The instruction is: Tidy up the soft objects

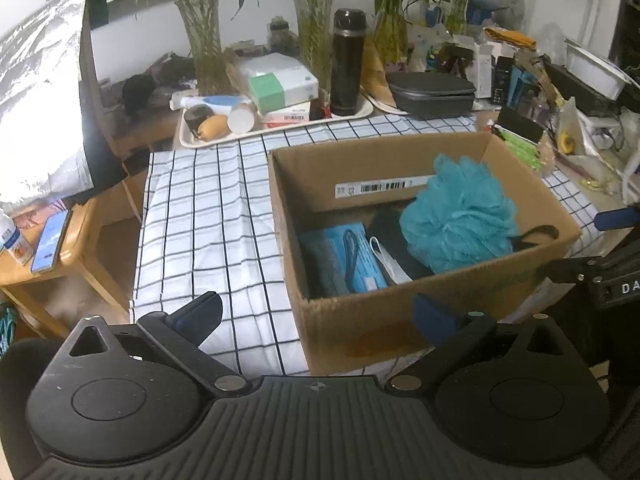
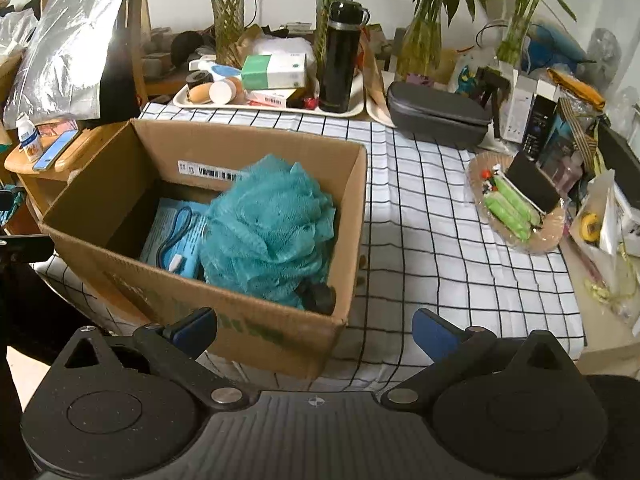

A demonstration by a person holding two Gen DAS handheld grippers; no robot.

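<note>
Soft stuff is all in the box, both grippers empty

The teal mesh pouf (image 1: 458, 216) sits in the cardboard box (image 1: 400, 316) just ahead of the left gripper (image 1: 320, 312), whose fingers are spread wide on nothing; same for the right gripper (image 2: 316, 330). The pouf rides high, so I'd press it down gently or check the checked surface (image 2: 440, 240) right of the fingers for leftovers.

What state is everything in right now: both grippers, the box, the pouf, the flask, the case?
left gripper: open, empty.
right gripper: open, empty.
cardboard box: open-topped, upright on the checked cloth.
teal bath pouf: inside the box, on top of dark items.
blue packet: lying flat inside the box.
black flask: upright, capped, on the tray.
grey case: closed.
</note>
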